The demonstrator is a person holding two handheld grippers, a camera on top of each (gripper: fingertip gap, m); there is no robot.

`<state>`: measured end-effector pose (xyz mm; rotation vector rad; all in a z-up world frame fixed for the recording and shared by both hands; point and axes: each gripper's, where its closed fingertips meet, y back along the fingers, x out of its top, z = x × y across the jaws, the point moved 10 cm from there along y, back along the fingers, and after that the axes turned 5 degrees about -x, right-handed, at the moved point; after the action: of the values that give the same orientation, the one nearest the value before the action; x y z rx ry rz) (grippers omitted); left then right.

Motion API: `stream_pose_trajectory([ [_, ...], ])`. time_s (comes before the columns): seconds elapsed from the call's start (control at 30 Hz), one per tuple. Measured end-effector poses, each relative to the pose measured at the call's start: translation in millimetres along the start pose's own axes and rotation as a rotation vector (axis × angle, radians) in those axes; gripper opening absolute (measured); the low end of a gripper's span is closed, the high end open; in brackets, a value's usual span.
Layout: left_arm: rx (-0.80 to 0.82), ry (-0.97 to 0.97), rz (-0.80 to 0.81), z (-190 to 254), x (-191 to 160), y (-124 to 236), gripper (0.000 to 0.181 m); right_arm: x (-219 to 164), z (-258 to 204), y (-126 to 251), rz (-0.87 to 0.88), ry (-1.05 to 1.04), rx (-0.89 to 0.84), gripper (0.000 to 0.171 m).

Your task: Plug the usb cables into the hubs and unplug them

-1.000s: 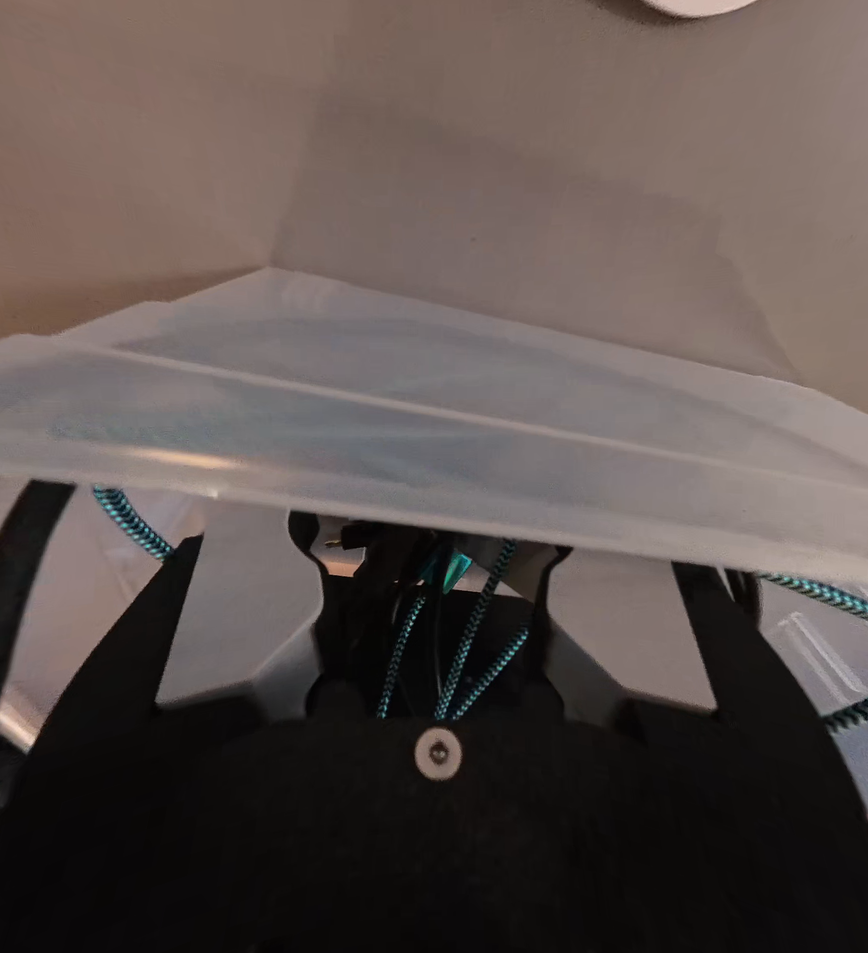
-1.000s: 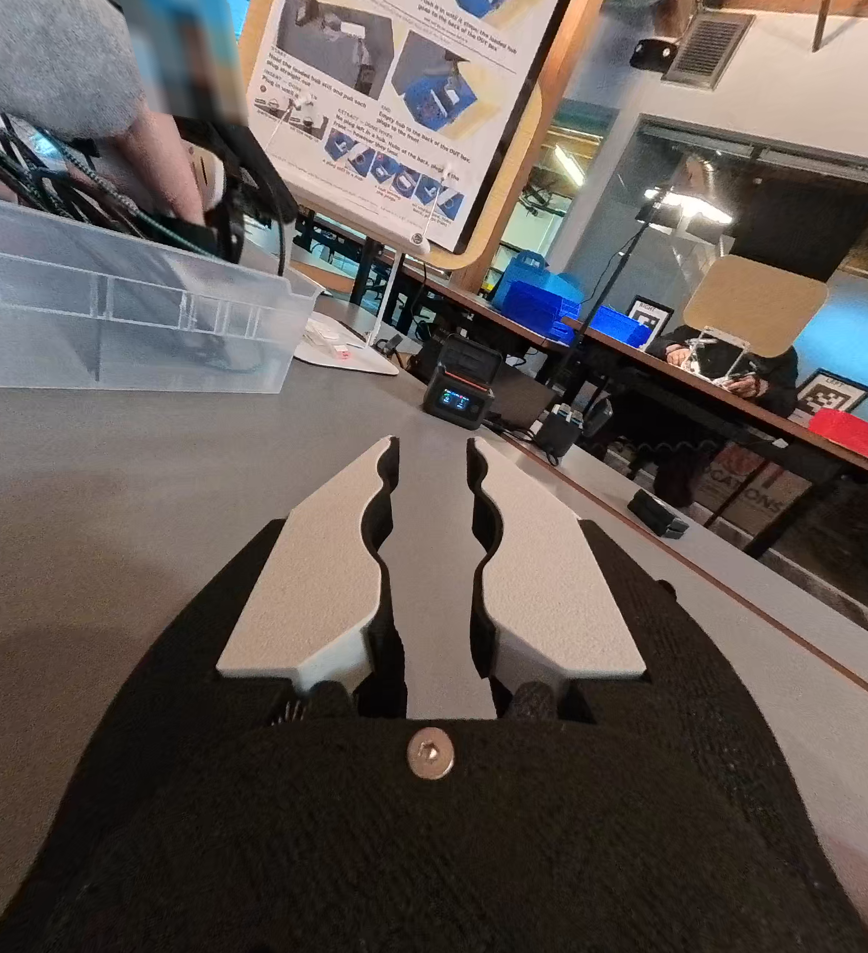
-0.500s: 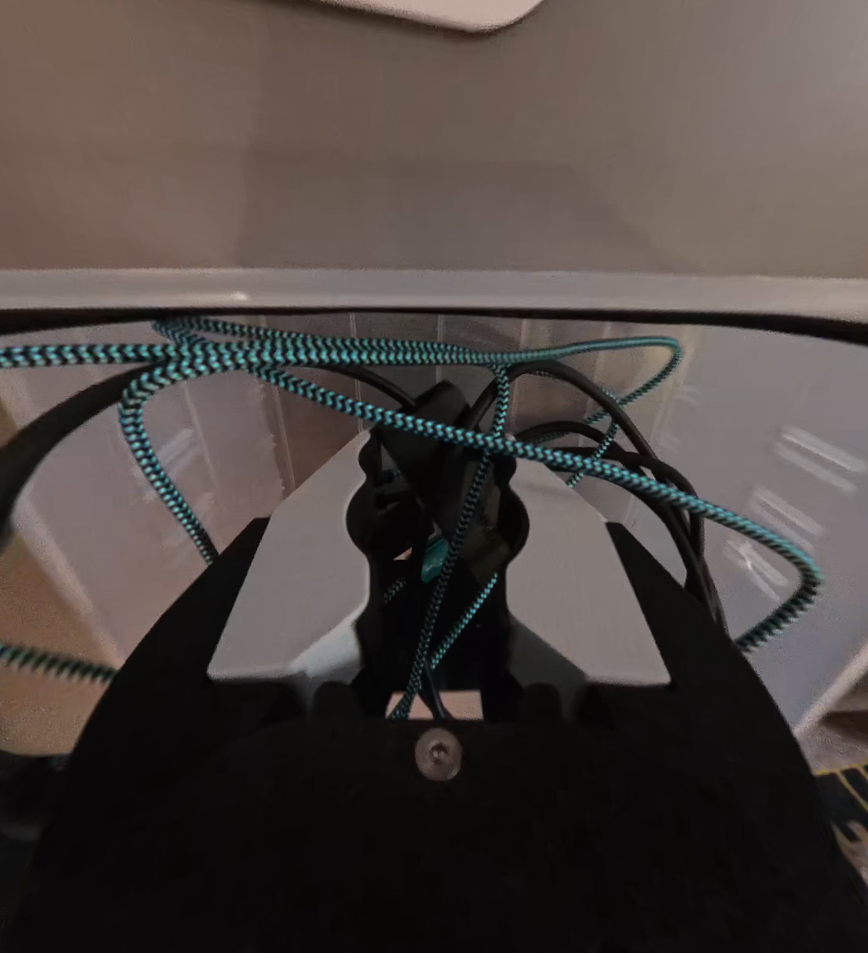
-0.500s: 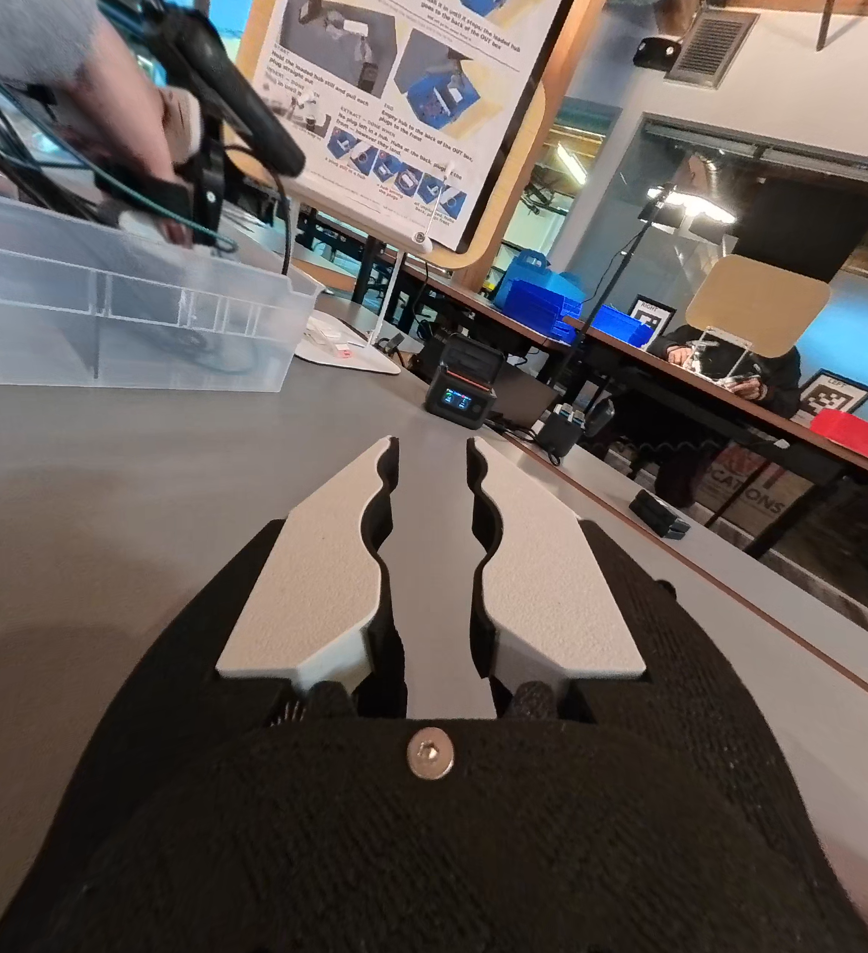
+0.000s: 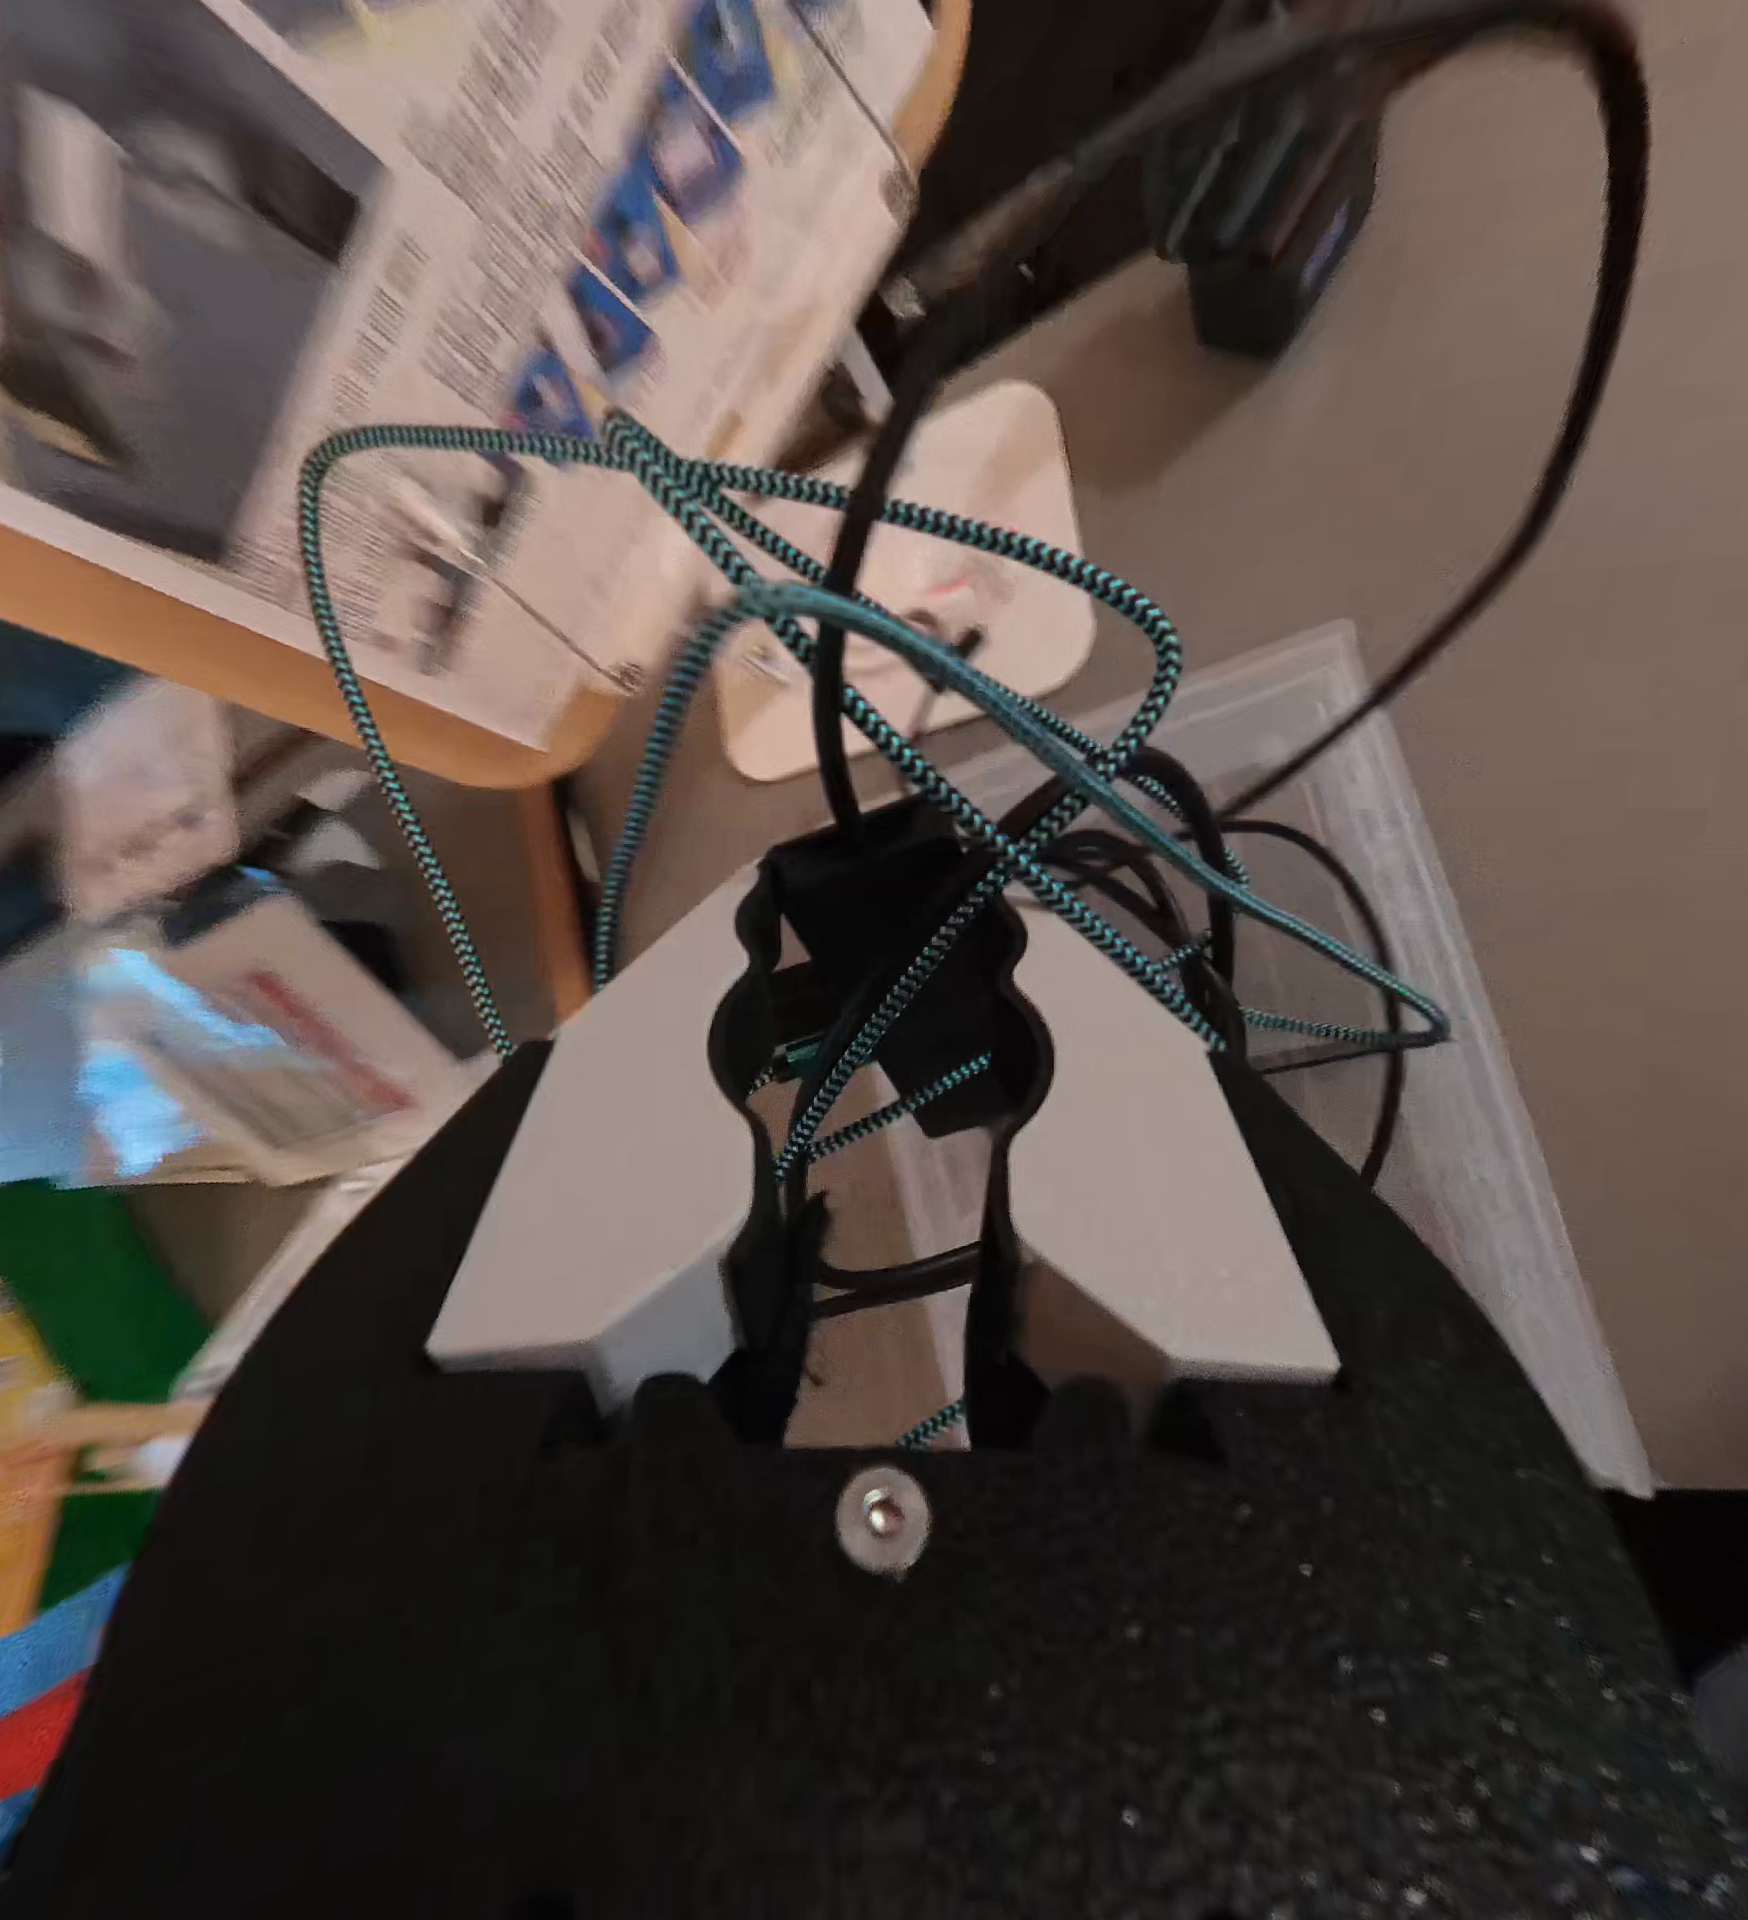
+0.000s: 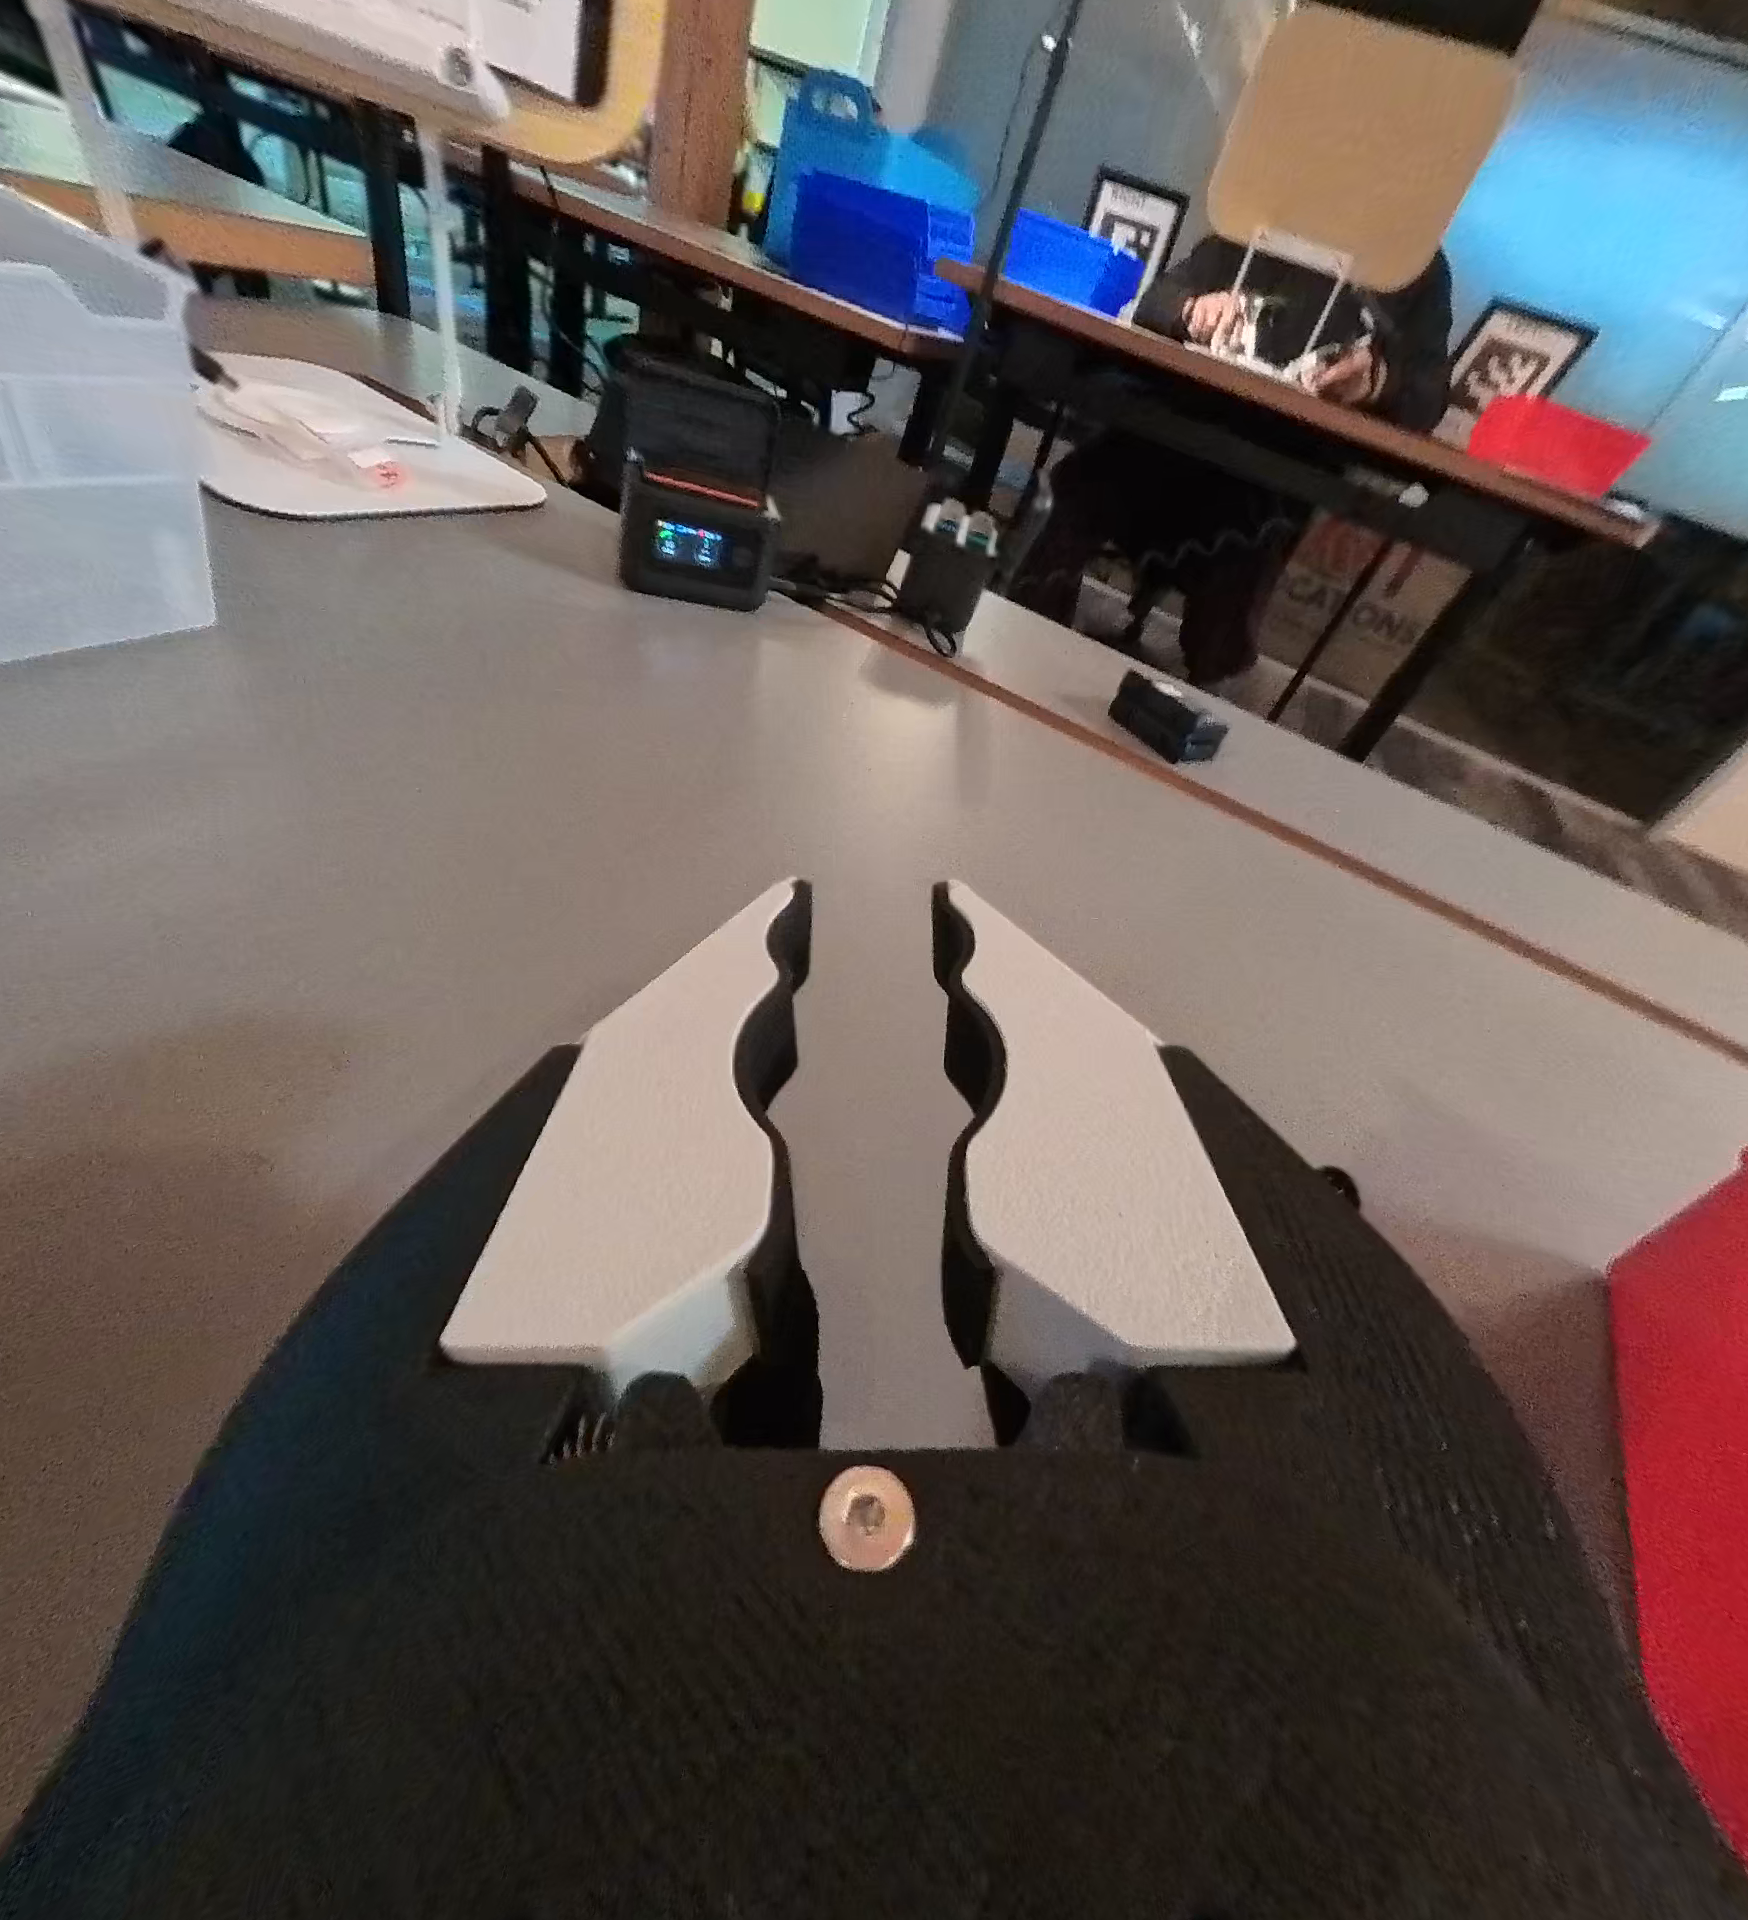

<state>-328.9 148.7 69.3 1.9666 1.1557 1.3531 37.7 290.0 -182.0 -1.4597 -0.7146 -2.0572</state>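
Black hub [image 5: 875, 940] clamped in left tool [image 5: 880, 935] – lifted above the clear bin [image 5: 1410, 935], teal braided cables [image 5: 953, 707] and black leads dangling tangled. Right tool [image 6: 870, 899] narrowly parted, holding nothing, low over grey desk [image 6: 434, 831].

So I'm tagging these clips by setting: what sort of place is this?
Probably a shared lab or workshop: long work tables with blue bins, a seated person working, and an instruction poster on a stand.

We see a grey table [image 6: 434, 831] bearing a clear plastic bin [image 6: 39, 468], a white pad [image 6: 371, 473] and a small black screened device [image 6: 698, 540].
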Motion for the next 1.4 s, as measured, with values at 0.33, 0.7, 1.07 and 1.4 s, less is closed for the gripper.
stream_pose_trajectory([
  [0.33, 0.351, -0.154, 0.204, -8, 106, 177, 0.036, -4, 12, -1, -0.02, -0.042, -0.039, 0.022],
  [0.7, 0.304, -0.187, 0.73, 51, 225, 347, 0.037, -6, 25, 1, -0.013, -0.093, -0.072, 0.022],
  [1.07, 0.038, -0.219, 0.497, 111, 246, 178, 0.035, -8, 37, 6, 0.033, -0.145, -0.11, 0.023],
  [1.4, -0.277, -0.059, 0.226, 153, 157, -86, 0.034, 3, 24, 10, 0.129, -0.072, -0.011, 0.026],
])
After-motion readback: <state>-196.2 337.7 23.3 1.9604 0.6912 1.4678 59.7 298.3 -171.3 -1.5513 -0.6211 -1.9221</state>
